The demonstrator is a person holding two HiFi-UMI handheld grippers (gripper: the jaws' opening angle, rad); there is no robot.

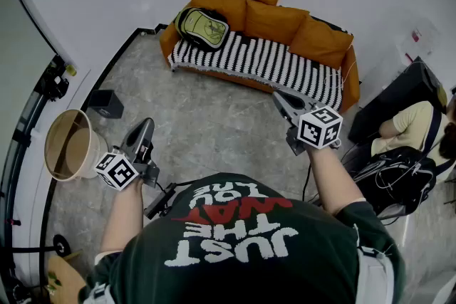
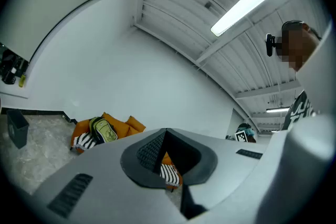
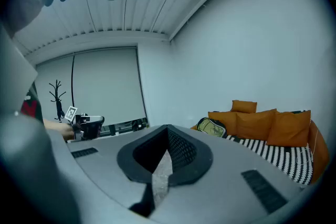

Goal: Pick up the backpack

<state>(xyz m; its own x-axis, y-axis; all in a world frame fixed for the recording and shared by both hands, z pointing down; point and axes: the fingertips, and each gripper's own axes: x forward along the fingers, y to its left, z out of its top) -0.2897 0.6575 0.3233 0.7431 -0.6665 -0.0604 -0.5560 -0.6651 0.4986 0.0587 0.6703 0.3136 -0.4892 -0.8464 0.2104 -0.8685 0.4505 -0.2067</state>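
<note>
The backpack, green with black trim, leans at the left end of an orange sofa with a black-and-white striped cover, far across the floor. Both grippers hover well short of it, above the grey floor. My left gripper is shut with nothing in it. Held higher and nearer the sofa's right half, my right gripper also looks shut and empty. The left gripper view has the backpack small at the left, beyond the closed gripper. In the right gripper view the backpack sits right of the gripper.
A round tan bin stands at the left beside my left gripper, with a small dark box behind it. A seated person and a black bag with cables are at the right. Orange cushions line the sofa back.
</note>
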